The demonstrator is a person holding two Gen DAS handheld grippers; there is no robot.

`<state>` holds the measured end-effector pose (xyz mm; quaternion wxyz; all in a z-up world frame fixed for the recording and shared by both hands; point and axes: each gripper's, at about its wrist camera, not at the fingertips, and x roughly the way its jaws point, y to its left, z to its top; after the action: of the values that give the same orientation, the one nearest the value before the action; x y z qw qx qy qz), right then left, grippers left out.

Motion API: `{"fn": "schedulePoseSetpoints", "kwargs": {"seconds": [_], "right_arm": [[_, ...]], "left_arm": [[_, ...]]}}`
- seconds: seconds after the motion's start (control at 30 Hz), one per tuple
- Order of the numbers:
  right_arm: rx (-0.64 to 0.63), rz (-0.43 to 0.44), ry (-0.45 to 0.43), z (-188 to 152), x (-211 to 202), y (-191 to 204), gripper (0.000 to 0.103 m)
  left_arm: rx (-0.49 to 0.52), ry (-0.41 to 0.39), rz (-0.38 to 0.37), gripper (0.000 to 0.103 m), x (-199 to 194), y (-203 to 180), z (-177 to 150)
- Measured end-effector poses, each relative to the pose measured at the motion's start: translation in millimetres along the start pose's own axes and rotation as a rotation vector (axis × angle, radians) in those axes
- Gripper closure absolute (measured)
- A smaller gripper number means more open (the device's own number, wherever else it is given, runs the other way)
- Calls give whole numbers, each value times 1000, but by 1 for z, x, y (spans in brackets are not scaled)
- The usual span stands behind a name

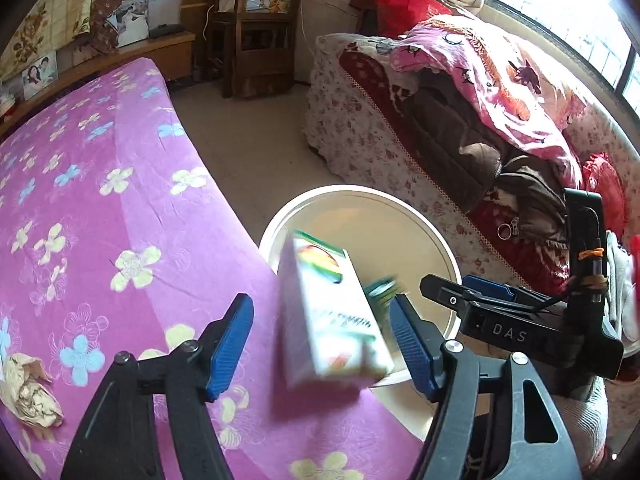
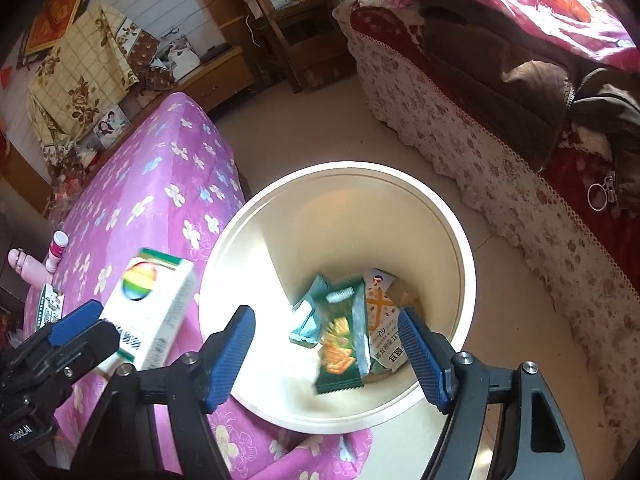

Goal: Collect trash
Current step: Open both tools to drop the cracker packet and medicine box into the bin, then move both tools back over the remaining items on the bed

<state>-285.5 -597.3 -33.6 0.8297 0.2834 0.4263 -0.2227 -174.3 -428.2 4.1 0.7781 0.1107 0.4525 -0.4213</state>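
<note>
Left wrist view: we see our left gripper (image 1: 320, 344) fingers apart, the white rainbow-printed cardboard carton (image 1: 328, 320) loose between them, above the round white plastic bin (image 1: 280, 220). Light, stiff, crushable; grip its long flat sides. Right gripper (image 2: 328, 354) fingers apart around a falling green foil wrapper (image 2: 340, 344).

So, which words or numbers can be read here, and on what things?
"DAS": right gripper, on its side.
"60": packet in the bin; its other print is unclear.
Box, green wrapper: print blurred.
Left gripper: label partly cut off.
</note>
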Motion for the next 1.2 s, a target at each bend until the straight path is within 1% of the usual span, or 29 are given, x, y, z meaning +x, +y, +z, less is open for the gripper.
{"fn": "schedulePoseSetpoints", "kwargs": {"seconds": [0.13, 0.3, 0.7, 0.93, 1.2], "right_arm": [[-15, 6, 9, -2, 1, 5, 26], [-39, 13, 5, -6, -2, 16, 26], [-124, 7, -48, -6, -22, 60, 26], [-186, 46, -65, -8, -32, 102, 26], [-282, 118, -49, -18, -28, 164, 26]], "left_arm": [[-11, 1, 7, 32, -3, 5, -1], [0, -14, 50, 32, -13, 11, -4], [-22, -56, 136, 32, -45, 40, -13], [-79, -79, 178, 32, -76, 74, -22], [-173, -97, 266, 32, -113, 135, -38]]}}
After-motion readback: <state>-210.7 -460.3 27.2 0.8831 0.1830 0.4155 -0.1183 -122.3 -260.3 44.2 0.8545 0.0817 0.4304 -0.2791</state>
